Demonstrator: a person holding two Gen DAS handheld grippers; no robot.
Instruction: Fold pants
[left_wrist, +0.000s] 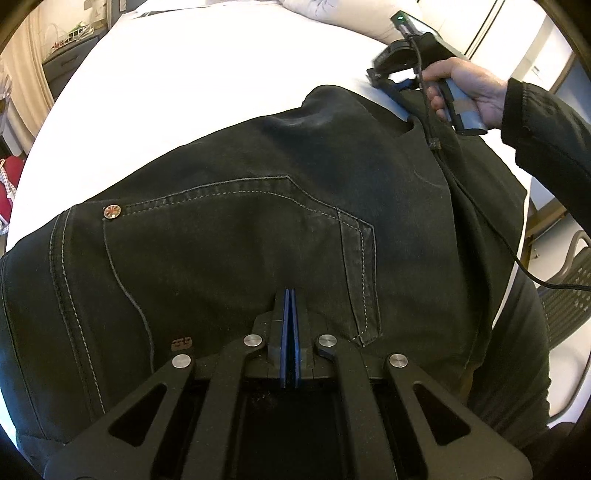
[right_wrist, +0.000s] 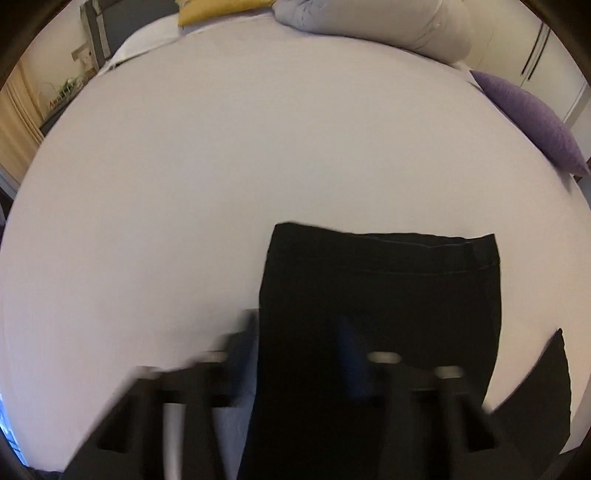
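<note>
Two grippers on one pair of pants (left_wrist: 258, 166): black denim, lying flat on the white bed (left_wrist: 166, 92).

Nearest, the left gripper (left_wrist: 290, 314) points down at the seat area with its blue pads (left_wrist: 284, 332) clenched together. No fabric shows between them. I can't tell whether the tips pinch a thin layer or only press on the cloth. They sit just beside the back pocket (left_wrist: 240, 240).

Handling, as a judgement:
- Denim is medium-heavy and limp. It won't hold shape, but it has more body than thin cloth.
- It isn't fragile or slippery, so the rubber pads should bite well.
- Waistband, pocket seams and hem are the thick, stitched parts. Grab there, since a single layer mid-panel will just tent and drag.
- Weight will pull a lifted end down, so carry both corners level.

Further out, a hand (left_wrist: 465, 92) holds the right gripper (left_wrist: 384, 70) at the leg end, with its cable (left_wrist: 480, 206) trailing over the fabric. In its own view the right gripper (right_wrist: 299, 332) is motion-blurred. The hemmed leg end (right_wrist: 380, 280) lies across the fingers. I can't tell whether it's clamped or loose.

Beyond: bare sheet, then a purple pillow (right_wrist: 532, 118) and a grey duvet (right_wrist: 369, 26) at the far edge, well apart from the pants.
</note>
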